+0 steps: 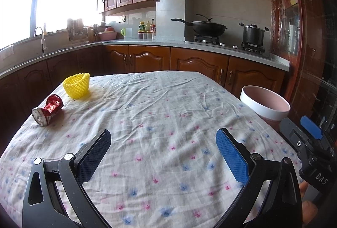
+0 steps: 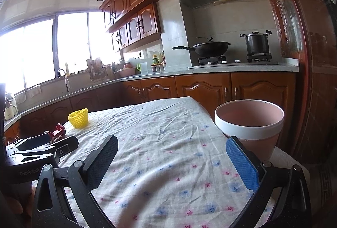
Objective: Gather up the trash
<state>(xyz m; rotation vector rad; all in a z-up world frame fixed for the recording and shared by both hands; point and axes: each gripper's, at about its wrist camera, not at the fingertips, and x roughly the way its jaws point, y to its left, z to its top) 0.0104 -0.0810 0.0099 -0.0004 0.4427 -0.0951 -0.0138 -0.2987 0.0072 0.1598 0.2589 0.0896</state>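
In the left wrist view, the left gripper [image 1: 163, 141] is held with fingers wide and empty over the desk [image 1: 168, 101], while the can [image 1: 48, 109] and the net [image 1: 76, 85] lie well apart from it at the far left edge, where a careless nudge could send the can rolling off. In the right wrist view, the right gripper [image 2: 171, 151] is likewise spread wide and empty, the bin [image 2: 249, 122] stands just beside the desk's right edge, and trash carried across from the far side could be dropped short of it.

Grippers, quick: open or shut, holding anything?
Left gripper: open, empty, above the tablecloth.
Right gripper: open, empty, beside the pink bin.
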